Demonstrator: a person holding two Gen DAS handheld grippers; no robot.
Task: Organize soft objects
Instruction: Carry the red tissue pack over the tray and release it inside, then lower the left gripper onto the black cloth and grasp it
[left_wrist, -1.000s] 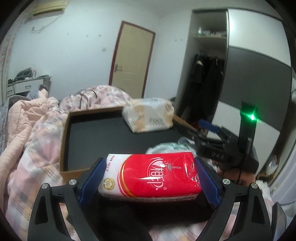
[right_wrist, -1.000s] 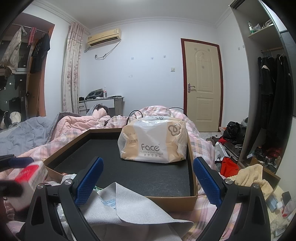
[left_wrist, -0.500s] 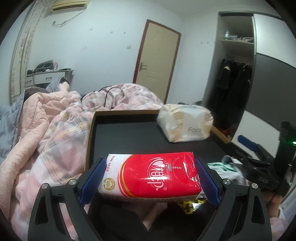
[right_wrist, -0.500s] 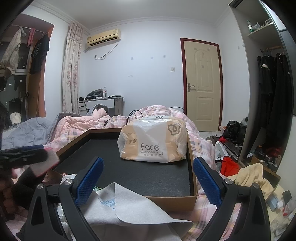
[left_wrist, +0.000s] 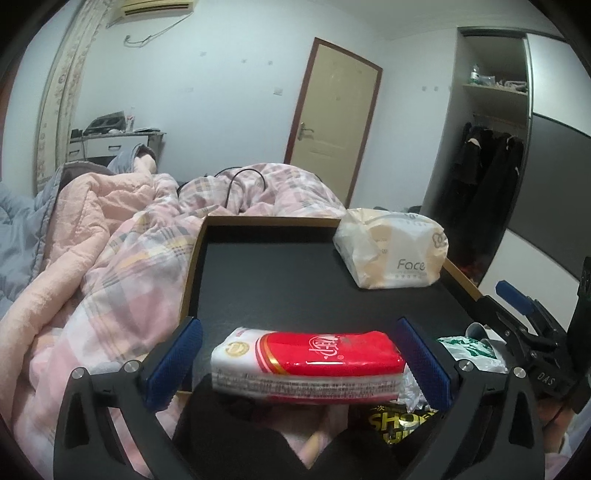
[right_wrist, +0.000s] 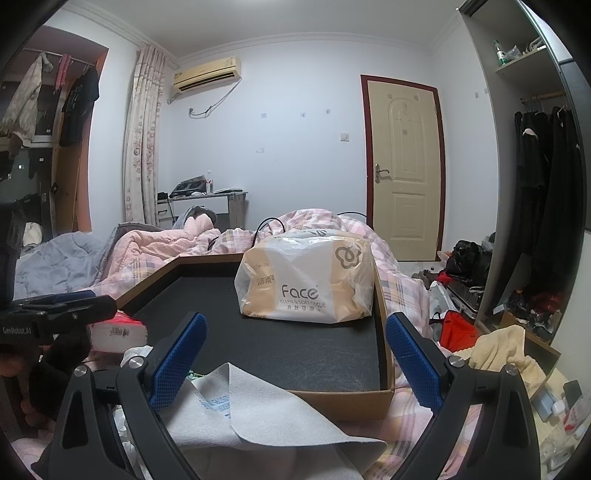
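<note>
Left gripper (left_wrist: 297, 363) fingers just opened wide, right gripper (right_wrist: 295, 360) fingers spread

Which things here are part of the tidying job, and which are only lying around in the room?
Job:
- red tissue pack, between the open left tongs, which just opened
- Face tissue bag, in the box
- box
- grey cloth, below the open right tongs

Lying about:
- quilt
- cable
- door
- hanging coats

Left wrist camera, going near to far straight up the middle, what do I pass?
Left gripper → red tissue pack → black tray floor → tray's far rim → pink plaid quilt → door.
</note>
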